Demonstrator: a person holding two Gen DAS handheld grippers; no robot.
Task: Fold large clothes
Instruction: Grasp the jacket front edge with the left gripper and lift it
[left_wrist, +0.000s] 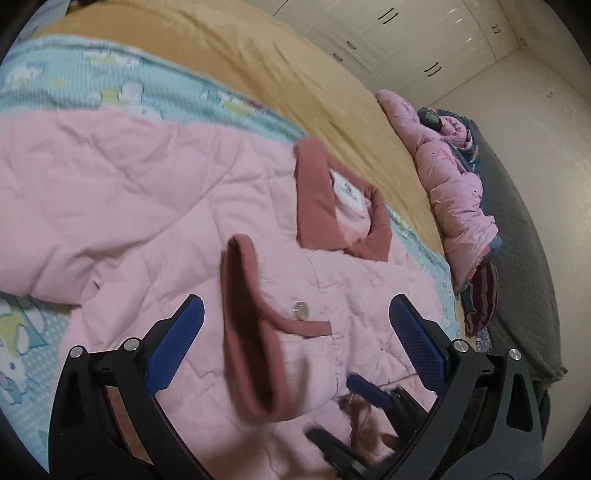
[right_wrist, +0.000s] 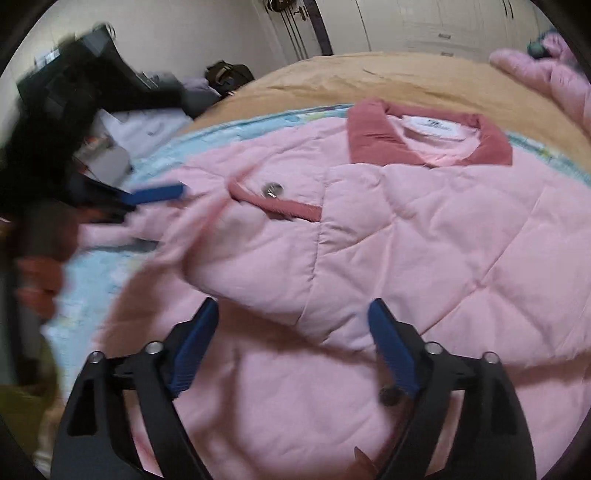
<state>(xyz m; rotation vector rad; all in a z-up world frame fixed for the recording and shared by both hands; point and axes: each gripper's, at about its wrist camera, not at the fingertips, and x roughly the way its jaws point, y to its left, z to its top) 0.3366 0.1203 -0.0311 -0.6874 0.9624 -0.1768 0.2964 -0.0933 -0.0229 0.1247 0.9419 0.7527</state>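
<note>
While both my grippers, left (left_wrist: 295, 332) and right (right_wrist: 291, 343), hang wide and empty, the jacket (right_wrist: 406, 240) fills mid-frame on the bed (right_wrist: 332, 81); soft, puffy, light, so I'd pinch its hem.

Pink quilted jacket (right_wrist: 388, 236) beneath gaping right gripper (right_wrist: 291, 314)

The white neck label (left_wrist: 349, 194) on the pink jacket (left_wrist: 155, 192) carries unreadable print

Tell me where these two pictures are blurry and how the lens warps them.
Left wrist view: motion blur smears the pink jacket, most at its dark red cuff; the white wardrobe bows at the rim.
Right wrist view: the left gripper and left side streak; the collar stays sharper; corners vignette black.
</note>
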